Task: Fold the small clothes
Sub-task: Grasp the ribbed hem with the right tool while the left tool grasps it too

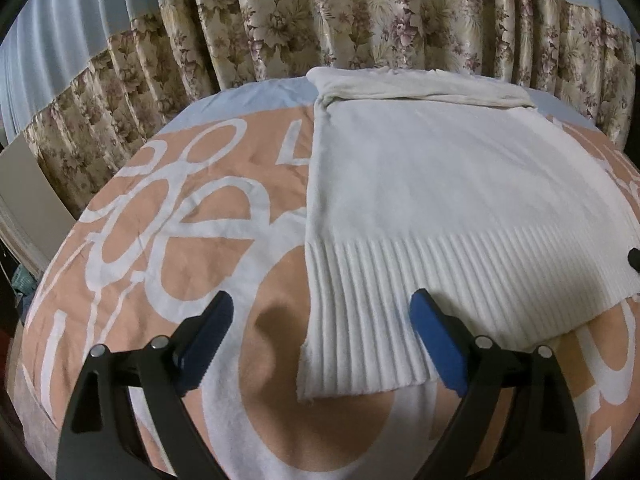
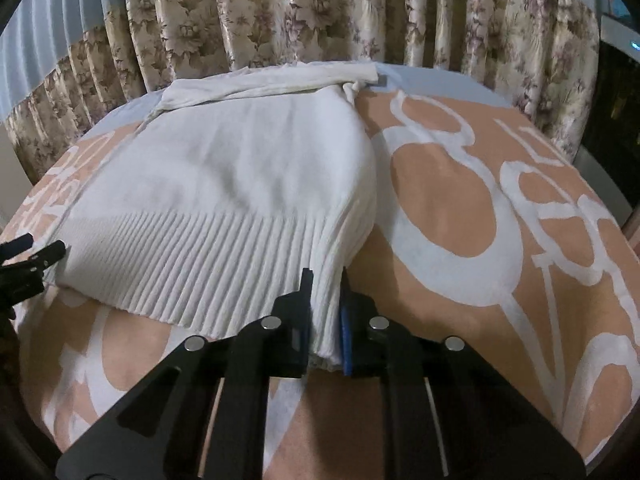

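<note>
Left wrist view: your left gripper [image 1: 322, 312] hangs with its blue-padded fingers [image 1: 436, 344] wide apart, straddling the near left corner of the white ribbed-hem knit sweater [image 1: 440, 184]. Nothing is between the pads yet; the hem corner lies flat just ahead of them. The sweater lies spread on the peach bedcover with white lettering [image 1: 168, 240], its sleeves folded across the far end.

Right wrist view: your right gripper [image 2: 326, 304] is clamped on the near right corner of the ribbed hem, the cloth bunched between the fingers.

Step in hand, by my reading: seizing both hem corners for a fold toward the far end. Next move calls for lowering the left fingers onto their corner and closing, then lifting both corners evenly.
</note>
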The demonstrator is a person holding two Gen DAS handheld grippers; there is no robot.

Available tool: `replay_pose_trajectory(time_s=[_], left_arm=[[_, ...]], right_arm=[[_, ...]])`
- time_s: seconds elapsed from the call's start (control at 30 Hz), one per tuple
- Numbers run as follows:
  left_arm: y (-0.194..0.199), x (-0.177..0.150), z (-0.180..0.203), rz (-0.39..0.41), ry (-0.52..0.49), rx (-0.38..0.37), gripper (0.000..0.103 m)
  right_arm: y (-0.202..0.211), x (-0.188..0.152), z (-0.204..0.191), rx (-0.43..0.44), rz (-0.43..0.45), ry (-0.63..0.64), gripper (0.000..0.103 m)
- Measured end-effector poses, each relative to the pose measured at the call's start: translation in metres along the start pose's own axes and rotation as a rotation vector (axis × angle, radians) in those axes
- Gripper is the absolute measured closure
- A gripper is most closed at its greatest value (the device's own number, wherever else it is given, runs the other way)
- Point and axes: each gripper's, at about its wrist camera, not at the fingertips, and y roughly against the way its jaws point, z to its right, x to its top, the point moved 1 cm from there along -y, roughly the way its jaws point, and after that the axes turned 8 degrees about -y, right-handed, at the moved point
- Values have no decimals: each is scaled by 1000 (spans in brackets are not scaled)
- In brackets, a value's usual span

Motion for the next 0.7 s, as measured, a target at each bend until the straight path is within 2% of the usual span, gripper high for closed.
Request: replay_pose_trajectory(time_s=[0.2, 0.3, 0.37, 0.4, 0.43, 0.47, 0.7], left_arm=[[-2, 0, -6, -18, 39, -21, 12], [-5, 2, -2, -34, 16, -28, 14], [-4, 3, 3, -25, 1, -70, 39], [-2, 3, 7, -12, 3, -116, 67], [1, 3, 15, 2, -13, -126, 84], [4, 3, 24, 18, -39, -122, 92], [4, 3, 27, 26, -31, -105, 92]], right_arm=[[0, -1, -1, -7, 1, 9, 91], [0, -1, -1, -8, 3, 12, 91], [-1, -1, -1, -9, 3, 16, 90], [-1, -2, -1, -8, 3, 14, 89], [-1, -1, -2, -9, 3, 15, 89], [-1, -2, -1, -9, 2, 16, 89], [0, -1, -2, -11, 3, 19, 89]])
